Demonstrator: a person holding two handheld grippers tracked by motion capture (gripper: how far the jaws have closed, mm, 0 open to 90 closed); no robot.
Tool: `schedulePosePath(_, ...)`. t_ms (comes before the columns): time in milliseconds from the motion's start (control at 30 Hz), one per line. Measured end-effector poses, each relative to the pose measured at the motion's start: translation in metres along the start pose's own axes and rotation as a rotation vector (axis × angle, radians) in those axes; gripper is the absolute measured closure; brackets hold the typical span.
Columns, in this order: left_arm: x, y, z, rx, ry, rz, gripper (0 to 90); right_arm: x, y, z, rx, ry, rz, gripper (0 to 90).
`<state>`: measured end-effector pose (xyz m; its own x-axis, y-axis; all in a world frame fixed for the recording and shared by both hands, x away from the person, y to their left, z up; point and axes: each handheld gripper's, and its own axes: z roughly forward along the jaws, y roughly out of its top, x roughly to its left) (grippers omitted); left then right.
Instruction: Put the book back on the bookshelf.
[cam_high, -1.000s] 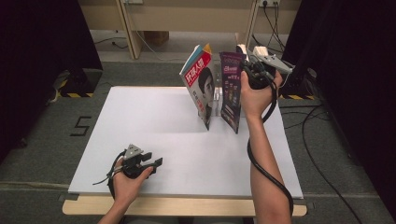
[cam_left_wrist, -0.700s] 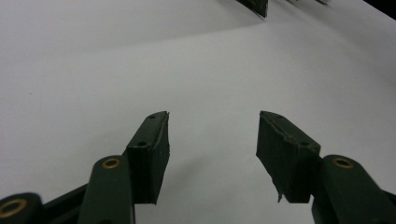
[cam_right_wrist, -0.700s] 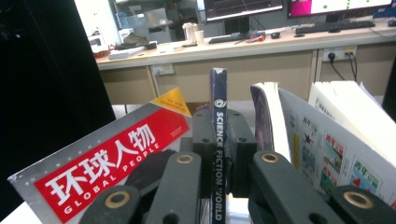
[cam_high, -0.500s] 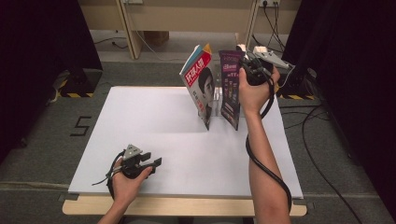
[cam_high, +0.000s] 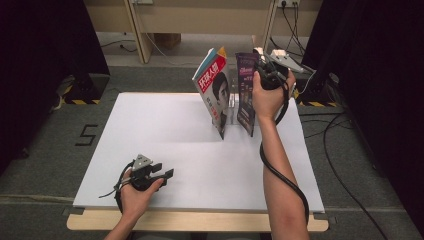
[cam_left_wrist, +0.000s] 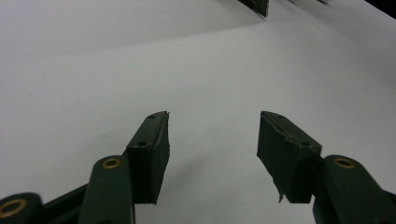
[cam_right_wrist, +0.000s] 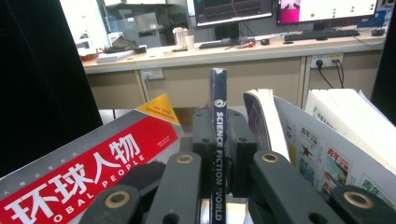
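Several magazines stand upright at the far middle of the white table (cam_high: 165, 135), by a clear stand (cam_high: 231, 107). My right gripper (cam_high: 259, 64) comes from above and is shut on the top of a dark magazine (cam_high: 246, 95). Its spine (cam_right_wrist: 218, 93) reads "Science Fiction World" and sits between the pads of the right gripper (cam_right_wrist: 218, 140). A red-covered magazine (cam_high: 215, 87) (cam_right_wrist: 93, 168) leans to its left. An opened white-paged magazine (cam_right_wrist: 308, 140) stands on its other side. My left gripper (cam_high: 167, 173) rests near the front left of the table, open and holding nothing (cam_left_wrist: 212, 140).
A wooden strip (cam_high: 200, 221) runs along the table's front edge. The right gripper's cable (cam_high: 280, 170) trails along the forearm. Cables (cam_high: 345, 165) lie on the floor at right. Dark curtains flank both sides. A desk with monitors (cam_right_wrist: 280, 11) stands beyond.
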<state>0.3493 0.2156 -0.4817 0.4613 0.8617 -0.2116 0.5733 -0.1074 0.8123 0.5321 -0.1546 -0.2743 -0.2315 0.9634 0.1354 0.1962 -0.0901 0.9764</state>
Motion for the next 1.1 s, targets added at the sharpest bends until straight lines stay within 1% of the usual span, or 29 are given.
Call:
schedulePosePath(133, 0.002, 0.001, -0.001, -0.004, 0.001, -0.004, 43.1, -0.001, 0.0, 0.006, 0.011, -0.005, 0.014, 84.6)
schedulePosePath(267, 0.002, 0.001, 0.0, -0.002, -0.001, 0.0, 43.1, 0.001, -0.002, 0.01, 0.011, -0.01, 0.01, 84.6)
schedulePosePath(300, 0.001, 0.001, 0.0, 0.001, -0.004, 0.0, 43.1, 0.001, -0.001, 0.011, 0.006, -0.013, 0.001, 84.6)
schedulePosePath(433, 0.001, 0.001, 0.0, 0.0, -0.001, 0.0, 43.2, 0.002, -0.001, 0.013, 0.011, -0.024, -0.004, 84.5)
schedulePosePath(600, 0.001, 0.001, 0.001, 0.0, -0.004, 0.001, 43.2, 0.003, -0.004, 0.013, -0.007, -0.034, -0.021, 84.4)
schedulePosePath(733, 0.001, 0.0, 0.001, -0.002, -0.002, 0.004, 43.3, 0.006, -0.009, 0.006, -0.023, -0.051, -0.045, 84.2)
schedulePosePath(767, 0.001, 0.001, 0.001, -0.002, -0.003, 0.005, 43.4, 0.006, -0.01, 0.004, -0.023, -0.056, -0.058, 84.2)
schedulePosePath(833, 0.0, 0.001, 0.001, 0.004, -0.006, 0.008, 43.4, 0.008, -0.014, 0.0, -0.026, -0.053, -0.084, 84.1)
schedulePosePath(867, 0.0, 0.001, 0.001, 0.002, -0.007, 0.007, 43.4, 0.009, -0.015, -0.004, -0.025, -0.047, -0.08, 84.1)
schedulePosePath(933, -0.001, 0.0, 0.002, -0.004, -0.005, 0.003, 43.3, 0.01, -0.017, -0.009, -0.032, -0.05, -0.101, 84.1)
schedulePosePath(1000, -0.001, 0.0, 0.001, -0.004, -0.006, 0.002, 43.3, 0.012, -0.021, -0.016, -0.036, -0.041, -0.103, 84.1)
schedulePosePath(1033, -0.001, 0.0, 0.001, -0.002, -0.009, 0.004, 43.3, 0.012, -0.024, -0.02, -0.041, -0.039, -0.116, 84.0)
schedulePosePath(1067, -0.001, 0.0, 0.001, -0.003, -0.009, 0.002, 43.3, 0.013, -0.026, -0.023, -0.04, -0.035, -0.114, 84.0)
schedulePosePath(1100, -0.001, 0.0, 0.001, -0.005, -0.009, 0.001, 43.3, 0.013, -0.028, -0.026, -0.041, -0.034, -0.121, 84.0)
